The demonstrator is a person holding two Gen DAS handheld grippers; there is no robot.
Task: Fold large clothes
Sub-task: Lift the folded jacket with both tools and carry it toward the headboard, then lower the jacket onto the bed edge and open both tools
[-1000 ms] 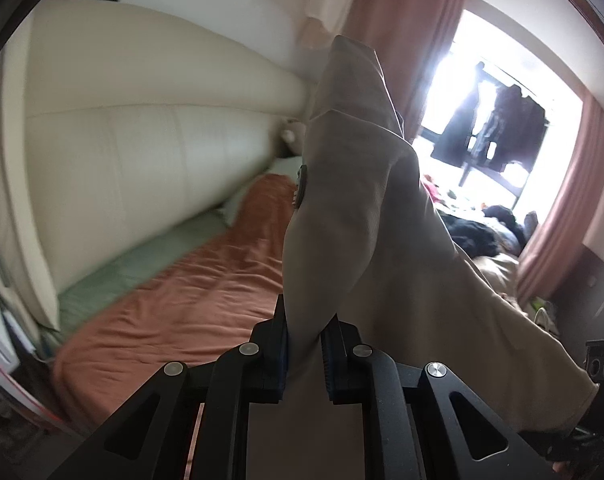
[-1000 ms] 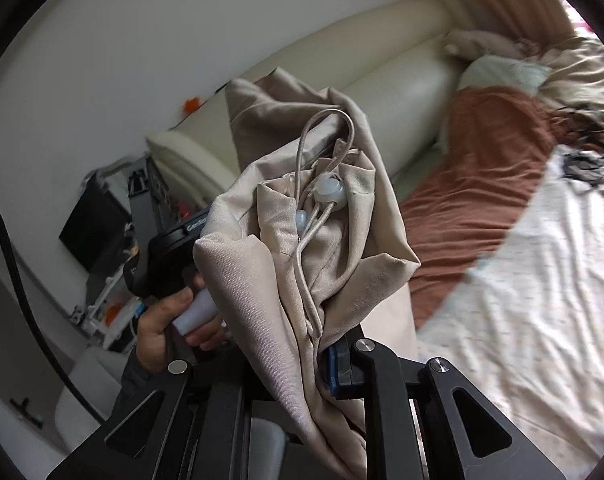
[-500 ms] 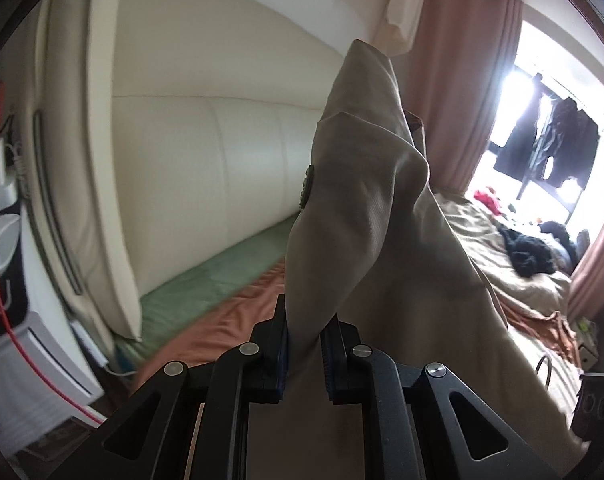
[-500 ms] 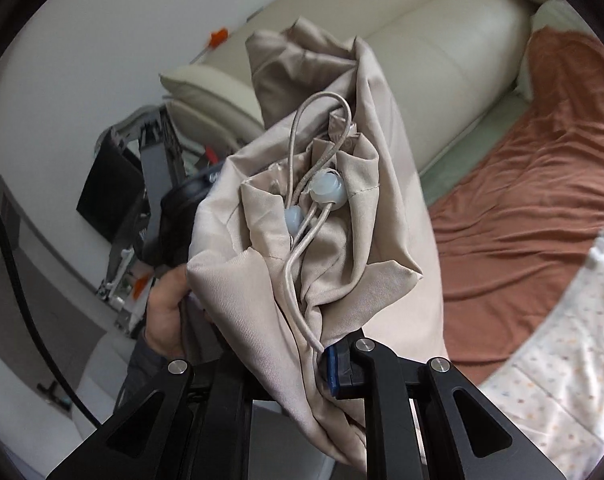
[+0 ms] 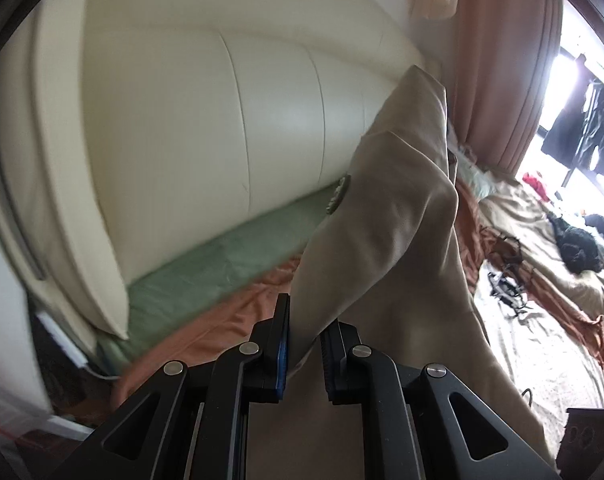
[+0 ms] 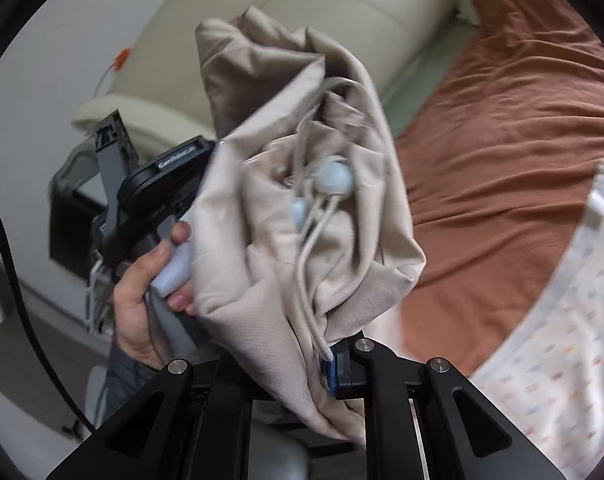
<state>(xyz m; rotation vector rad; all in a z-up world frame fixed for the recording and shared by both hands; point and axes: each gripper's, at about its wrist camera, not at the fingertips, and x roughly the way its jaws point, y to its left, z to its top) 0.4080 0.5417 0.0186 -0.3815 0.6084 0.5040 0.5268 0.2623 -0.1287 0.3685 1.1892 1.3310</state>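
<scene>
Left tool (image 5: 304, 344) clamped on one end of the beige garment (image 5: 386, 248); right tool (image 6: 285, 364) clamped on its bunched drawstring (image 6: 310, 264) end. Garment hangs between both tools, above the bed (image 6: 502, 152), near its headboard edge. Long axis runs tool to tool.

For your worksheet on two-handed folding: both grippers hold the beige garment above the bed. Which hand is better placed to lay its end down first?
Probably left. The left gripper pinches a flat, smooth edge of the garment; the right gripper clamps a bunched wad with the drawstring.
</scene>
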